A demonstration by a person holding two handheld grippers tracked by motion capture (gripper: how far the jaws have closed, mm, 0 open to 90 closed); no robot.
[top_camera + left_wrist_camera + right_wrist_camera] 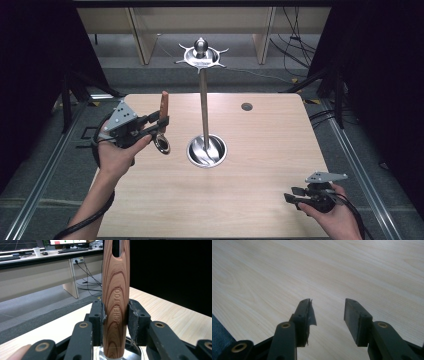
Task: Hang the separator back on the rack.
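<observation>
The left gripper [159, 121] is seen clamped on the wooden handle [116, 302] of a kitchen utensil, both pads pressed flat against the wood; the handle is held upright, its slotted hanging hole at the top and its shiny metal head [162, 144] hanging just below the jaws, above the light wooden table [260, 200]. To the right of this gripper, near the table's middle, a metal utensil stand [204, 107] is planted on a round base [206, 150], with its hooked crown [201, 55] set well above the level of the held handle. The utensil's long axis is judged near parallel to the pole, so any hanging would call for a lift up and to the right. The right gripper [327, 315] is held with jaws spread and nothing between them, low over the table's near right corner, well apart from the stand; the left one is judged the nearer
</observation>
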